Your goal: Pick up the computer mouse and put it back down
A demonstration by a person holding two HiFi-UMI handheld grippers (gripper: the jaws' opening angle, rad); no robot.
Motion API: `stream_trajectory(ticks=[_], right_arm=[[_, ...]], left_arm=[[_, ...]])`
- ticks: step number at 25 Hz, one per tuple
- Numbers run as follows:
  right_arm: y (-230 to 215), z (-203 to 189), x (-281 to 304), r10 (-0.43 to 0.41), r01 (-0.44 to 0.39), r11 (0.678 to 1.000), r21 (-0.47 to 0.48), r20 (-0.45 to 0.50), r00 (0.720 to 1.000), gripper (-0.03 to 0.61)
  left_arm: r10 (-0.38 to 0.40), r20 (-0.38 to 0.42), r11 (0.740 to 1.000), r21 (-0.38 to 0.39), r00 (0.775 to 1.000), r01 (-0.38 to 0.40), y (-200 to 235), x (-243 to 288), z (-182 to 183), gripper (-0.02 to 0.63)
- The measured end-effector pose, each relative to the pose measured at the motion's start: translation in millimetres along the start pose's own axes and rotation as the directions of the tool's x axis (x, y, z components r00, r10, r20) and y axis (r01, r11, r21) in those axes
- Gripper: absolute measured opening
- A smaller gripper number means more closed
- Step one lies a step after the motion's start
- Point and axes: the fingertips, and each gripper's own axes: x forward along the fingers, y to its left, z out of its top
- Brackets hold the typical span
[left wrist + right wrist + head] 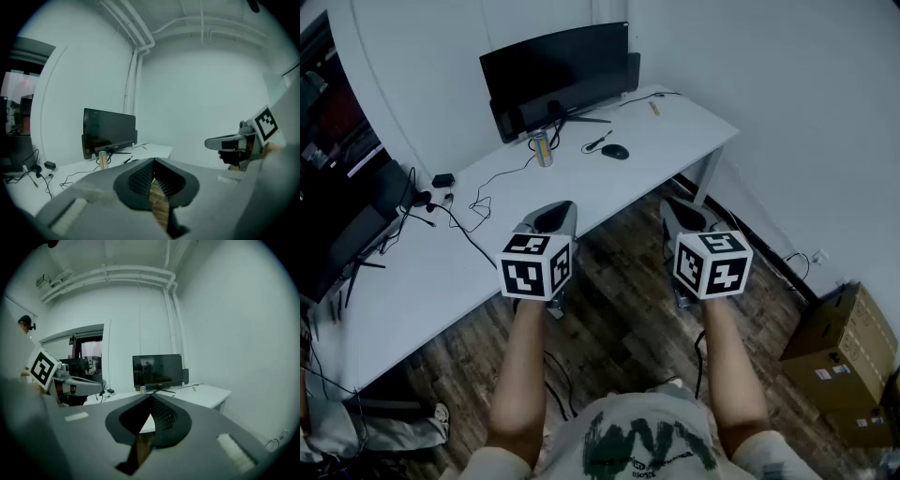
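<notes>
The black computer mouse (615,152) lies on the white desk (675,131), right of a striped drink can (543,148) and in front of the black monitor (558,70). Both grippers are held level over the wooden floor, short of the desk's near edge and well away from the mouse. My left gripper (554,216) (153,162) is shut with nothing between its fingers. My right gripper (682,212) (150,397) is shut and empty too. Each gripper view shows the other gripper off to its side, with the monitor (109,130) (157,371) and the can (102,160) (143,389) beyond the jaws.
Black cables (464,217) and a small adapter (442,179) trail across the desk's left half, where a second dark screen (337,225) stands. A thin black item (597,143) lies beside the mouse. Cardboard boxes (844,352) sit on the floor at the right wall.
</notes>
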Motion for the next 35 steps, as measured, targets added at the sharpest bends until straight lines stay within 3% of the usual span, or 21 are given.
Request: stream_trajectory(ticks=[9,19,35], right_arm=[[0.7,-2.3,8.5,-0.004,0.004,1.0,0.006,-0.001,1.0,0.002],[-13.3,-7.4,32.1,0.044,-0.044,0.999,0.005,-0.033,0.998,0.08],[-106.6,-0.5,117.6,0.221,-0.224,0.974,-0.014,-0.118,0.968,0.215]], left_arm=[[0.0,0.001,1.0,0.008,1.0,0.0,7.1,3.8,0.3,0.003],[0.013,-0.016,1.0,0.01,1.0,-0.012,9.4,31.4,2.5,0.003],[0.13,-0.025,0.991,-0.029,0.991,-0.131,6.7,150.6,32.8,0.003]])
